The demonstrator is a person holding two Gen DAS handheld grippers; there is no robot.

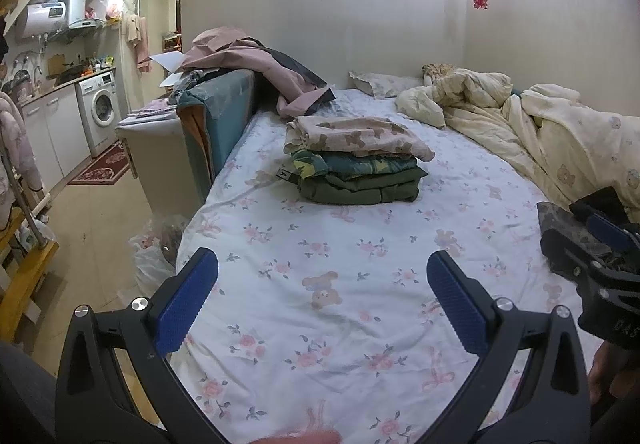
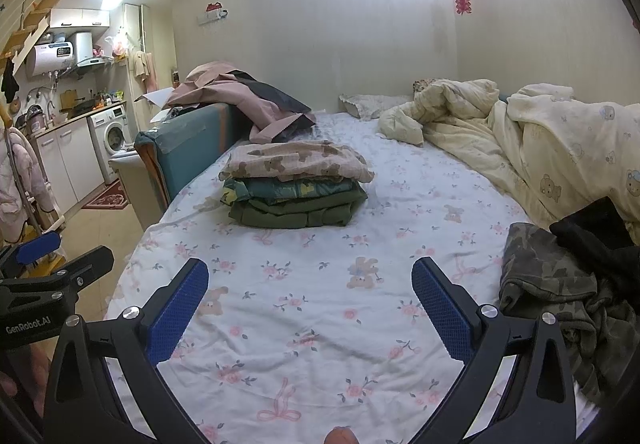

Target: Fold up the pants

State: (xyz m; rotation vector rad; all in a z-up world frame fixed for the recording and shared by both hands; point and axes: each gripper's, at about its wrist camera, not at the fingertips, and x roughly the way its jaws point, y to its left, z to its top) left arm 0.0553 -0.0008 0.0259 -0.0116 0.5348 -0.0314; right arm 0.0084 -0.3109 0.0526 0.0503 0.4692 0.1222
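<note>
A crumpled pair of camouflage pants (image 2: 552, 284) lies unfolded on the bed at the right, with a black garment (image 2: 596, 240) partly over it; a corner of the pants shows in the left wrist view (image 1: 560, 224). A stack of folded clothes (image 1: 356, 159) (image 2: 296, 187) sits in the middle of the floral bedsheet (image 1: 320, 244). My left gripper (image 1: 322, 276) is open and empty above the sheet. My right gripper (image 2: 310, 284) is open and empty, to the left of the camouflage pants. Each gripper shows at the edge of the other's view.
A cream quilt (image 2: 520, 131) is bunched along the bed's right side and a pillow (image 1: 380, 83) lies at the head. Pink and dark clothes (image 1: 256, 63) drape over a teal sofa (image 1: 224, 115) at the bed's left. A kitchen with a washing machine (image 1: 100, 107) lies beyond.
</note>
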